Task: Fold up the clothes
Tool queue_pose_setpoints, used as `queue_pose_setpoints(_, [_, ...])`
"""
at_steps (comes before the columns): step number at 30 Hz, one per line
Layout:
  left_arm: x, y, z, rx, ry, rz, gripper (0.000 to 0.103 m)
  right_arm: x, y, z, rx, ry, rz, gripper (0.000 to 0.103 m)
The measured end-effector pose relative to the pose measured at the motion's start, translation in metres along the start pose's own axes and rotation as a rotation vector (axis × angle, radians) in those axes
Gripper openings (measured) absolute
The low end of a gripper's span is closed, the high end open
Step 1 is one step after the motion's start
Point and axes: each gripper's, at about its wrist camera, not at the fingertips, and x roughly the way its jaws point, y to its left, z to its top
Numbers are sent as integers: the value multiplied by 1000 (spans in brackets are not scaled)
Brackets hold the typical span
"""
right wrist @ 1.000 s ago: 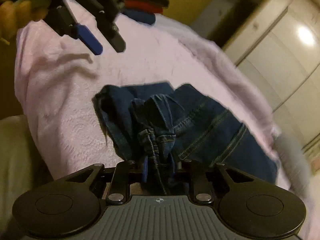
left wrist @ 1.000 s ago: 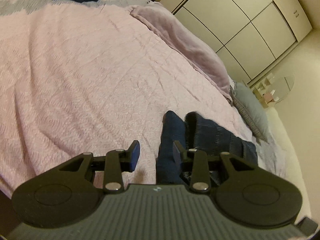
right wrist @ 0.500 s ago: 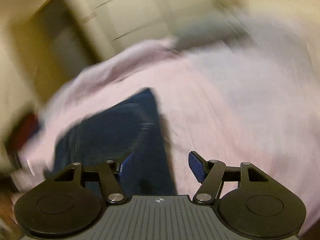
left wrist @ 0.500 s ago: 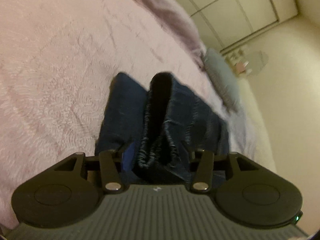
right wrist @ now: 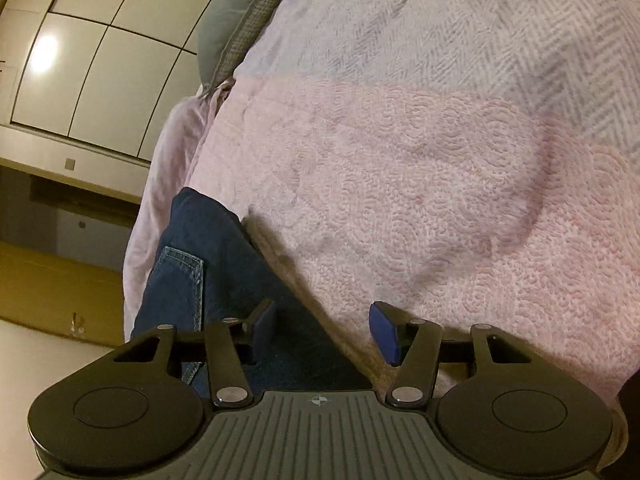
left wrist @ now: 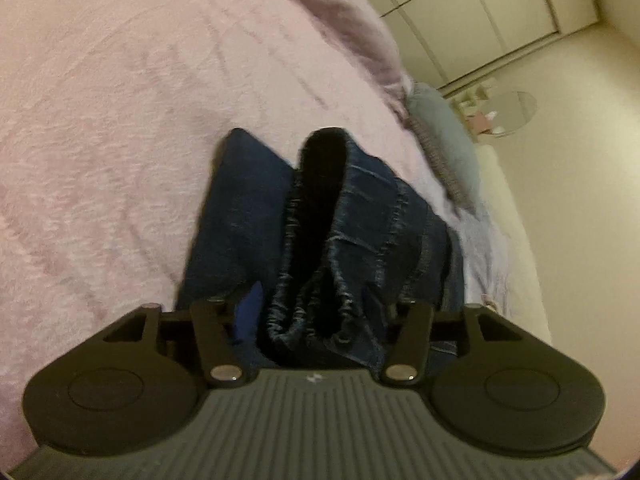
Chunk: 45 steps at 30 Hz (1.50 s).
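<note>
Dark jeans (left wrist: 360, 232) bunched, waistband clamped in left gripper (left wrist: 320, 312); right gripper (right wrist: 322, 326) wide apart, empty

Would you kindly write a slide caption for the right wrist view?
Open right gripper poised over the edge of folded jeans lying on a pink bedspread.

Each claw, left (left wrist: 316, 312) and right (right wrist: 324, 332), has black linkage arms, silver screws, blue finger pads (right wrist: 383, 330), round black discs and a grey ribbed body.
</note>
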Motion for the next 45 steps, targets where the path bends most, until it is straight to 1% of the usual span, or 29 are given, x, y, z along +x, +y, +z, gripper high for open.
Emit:
queue_pose_setpoints(2, [1,2,1,-7,8,-9,44,3,-2,0,-12,0,-3,56])
queue_pose_setpoints(4, [1,4,2,-18,10,-30,43,7,-3,0,-24,-1,-7,56])
queue_pose_setpoints(5, [0,3,2,-23,9,-43,38,9,-4,0,-30,-1,-8,56])
queue_pose_setpoints(6, [-1,3,3,-29,7,-57,27,10,-5,0,-36,-1,-10,56])
queue_pose_setpoints(7, [-3,3,3,-32,-6,-77,11,12,-5,0,-44,-1,-11,55])
queue_pose_setpoints(9, [-15,1,2,-27,-50,-133,8,14,3,-1,-90,-2,-13,48])
queue_pose_setpoints(10, [-22,-1,1,-19,-73,-154,8,15,7,-1,-116,-1,-14,41])
queue_pose_setpoints(11, [-31,-5,0,-3,-97,-165,7,17,14,-4,-156,5,-20,37])
queue_pose_setpoints(13, [-49,-10,-2,30,-147,-178,7,22,27,-10,-237,18,-32,34])
queue_pose_setpoints(14, [-58,-10,-3,38,-167,-181,7,24,34,-13,-277,24,-38,34])
queue_pose_setpoints(16, [-71,-7,-4,41,-191,-167,7,29,47,-18,-357,37,-51,34])
queue_pose_setpoints(18, [-70,2,-7,31,-186,-101,6,35,59,-25,-442,38,-74,34])
queue_pose_setpoints(19, [-66,8,-9,16,-177,-62,6,38,65,-29,-488,34,-90,33])
queue_pose_setpoints(20, [-63,15,-12,-9,-174,-42,6,41,71,-33,-544,36,-111,34])
queue_pose_setpoints(23, [-62,31,-15,-75,-179,-40,6,52,87,-45,-712,44,-174,33])
queue_pose_setpoints(25, [-61,32,-11,-69,-173,-6,7,57,92,-48,-791,59,-193,33])
queue_pose_setpoints(28, [-64,16,-4,21,-156,84,7,63,92,-47,-870,95,-193,33])
queue_pose_setpoints(29, [-67,5,-2,73,-157,133,7,65,93,-46,-897,107,-194,34])
queue_pose_setpoints(31, [-77,-16,2,177,-180,257,6,68,93,-45,-944,129,-190,34])
queue_pose_setpoints(32, [-80,-26,7,209,-196,269,6,60,94,-36,-931,125,-158,34])
queue_pose_setpoints(34, [-83,-43,17,249,-229,222,6,45,102,-19,-938,65,-115,34])
queue_pose_setpoints(35, [-85,-51,23,269,-245,199,6,46,107,-12,-962,38,-106,34])
queue_pose_setpoints(37, [-69,-76,33,346,-246,160,6,49,118,-1,-1008,-13,-88,34])
queue_pose_setpoints(38, [-59,-89,37,389,-242,141,6,58,122,2,-1019,-13,-70,34])
queue_pose_setpoints(40, [-29,-107,43,460,-204,132,9,75,129,5,-1046,-11,-31,34])
queue_pose_setpoints(41, [-13,-110,44,495,-186,160,9,85,131,2,-1074,-13,-21,34])
queue_pose_setpoints(42, [4,-111,43,532,-169,209,9,99,133,-2,-1110,-25,-22,34])
queue_pose_setpoints(44, [33,-102,38,599,-178,340,8,122,132,-8,-1178,-48,-58,34])
queue_pose_setpoints(45, [43,-93,37,607,-182,373,10,138,128,-10,-1200,-31,-87,34])
